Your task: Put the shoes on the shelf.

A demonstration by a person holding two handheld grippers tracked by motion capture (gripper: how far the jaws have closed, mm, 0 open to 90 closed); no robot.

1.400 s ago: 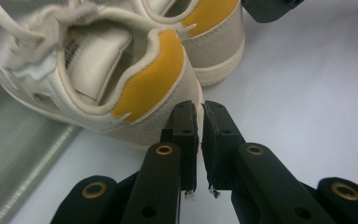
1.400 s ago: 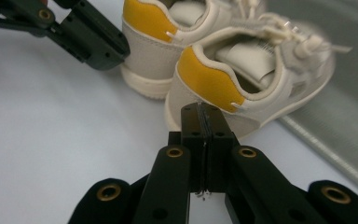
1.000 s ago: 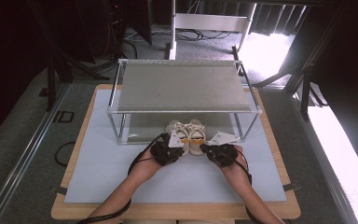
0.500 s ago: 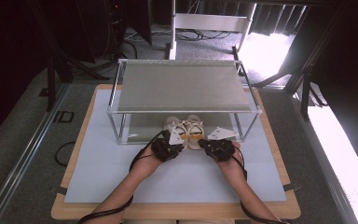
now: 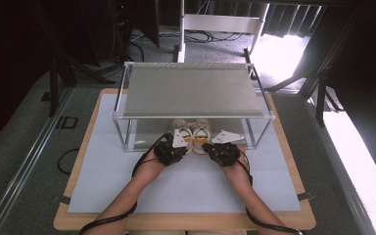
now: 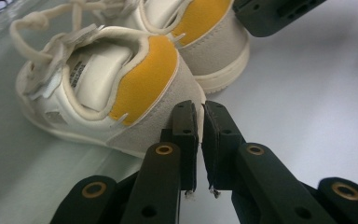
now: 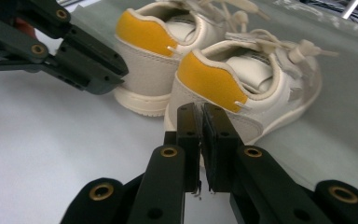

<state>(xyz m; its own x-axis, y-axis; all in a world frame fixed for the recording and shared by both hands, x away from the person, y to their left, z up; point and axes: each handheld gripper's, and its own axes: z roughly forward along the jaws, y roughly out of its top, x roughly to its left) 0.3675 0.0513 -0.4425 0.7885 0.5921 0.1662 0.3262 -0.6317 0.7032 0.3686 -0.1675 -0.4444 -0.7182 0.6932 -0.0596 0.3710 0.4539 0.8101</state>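
The worktop (image 5: 98,186) is a wooden board under a pale mat, and a metal-framed shelf rack (image 5: 191,90) with a grey top stands at its far half. A pair of small cream sneakers sits on the mat at the rack's near edge, toes pointing under the shelf and heels toward the person. In the high view the left sneaker (image 5: 178,128) and the right sneaker (image 5: 201,129) lie side by side, close together, each with a yellow heel patch and loose cream laces.

The left claw (image 6: 199,109) is pressed together, its two black jaws nearly closed, with only a thin slit between them. Its tips sit at the grey suede heel of the left sneaker and appear to pinch the heel's back edge, just below the yellow patch. In the high view the left claw (image 5: 175,144) sits right behind that heel.

The right claw (image 7: 201,112) is likewise pressed together, its tips at the heel of the right sneaker (image 7: 247,88), appearing to nip the back edge under the yellow patch. The other claw's black frame shows at the upper left of the right gripper view, beside the left sneaker (image 7: 154,42).

A printed label lies on the tongue inside the left sneaker (image 6: 102,79), too small to read.
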